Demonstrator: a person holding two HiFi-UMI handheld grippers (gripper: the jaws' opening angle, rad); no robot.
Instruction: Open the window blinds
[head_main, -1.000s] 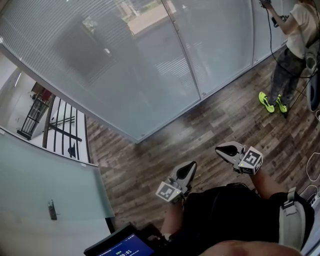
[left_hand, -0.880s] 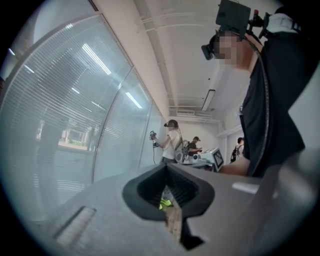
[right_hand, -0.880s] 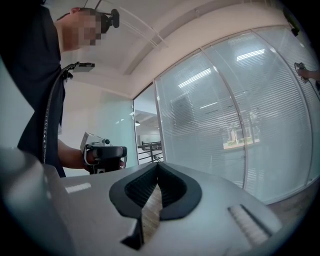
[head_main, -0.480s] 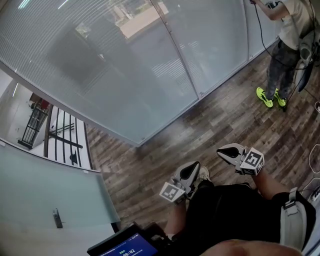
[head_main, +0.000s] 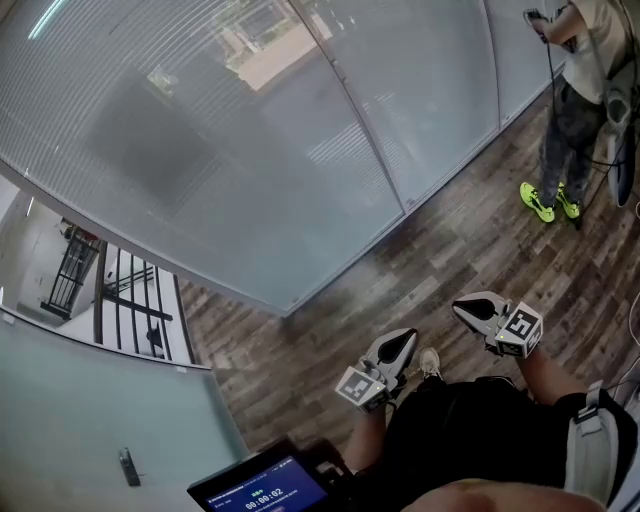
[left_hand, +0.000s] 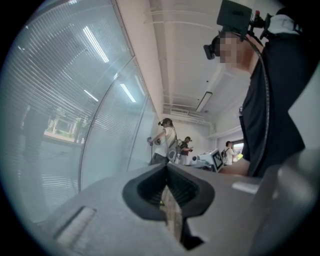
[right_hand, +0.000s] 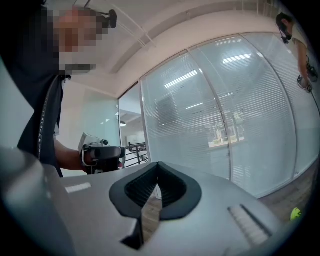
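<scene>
The window blinds (head_main: 200, 130) hang lowered, slats shut, behind a tall glass wall; they also show in the left gripper view (left_hand: 55, 100) and the right gripper view (right_hand: 200, 120). My left gripper (head_main: 404, 340) is held low over the wooden floor, well short of the glass, shut and empty (left_hand: 166, 169). My right gripper (head_main: 464, 306) hovers beside it to the right, also shut with nothing in it (right_hand: 158, 166). No cord or wand of the blinds is visible.
Another person (head_main: 575, 90) in bright yellow-green shoes stands by the glass at the far right. A frosted glass door (head_main: 90, 400) with a handle is at the left. A tablet screen (head_main: 262, 490) sits at my lower edge. More people stand further along (left_hand: 187, 147).
In the head view both grippers have drifted slightly right and down, and the glass wall's foot sits closer. Both stay shut and empty.
</scene>
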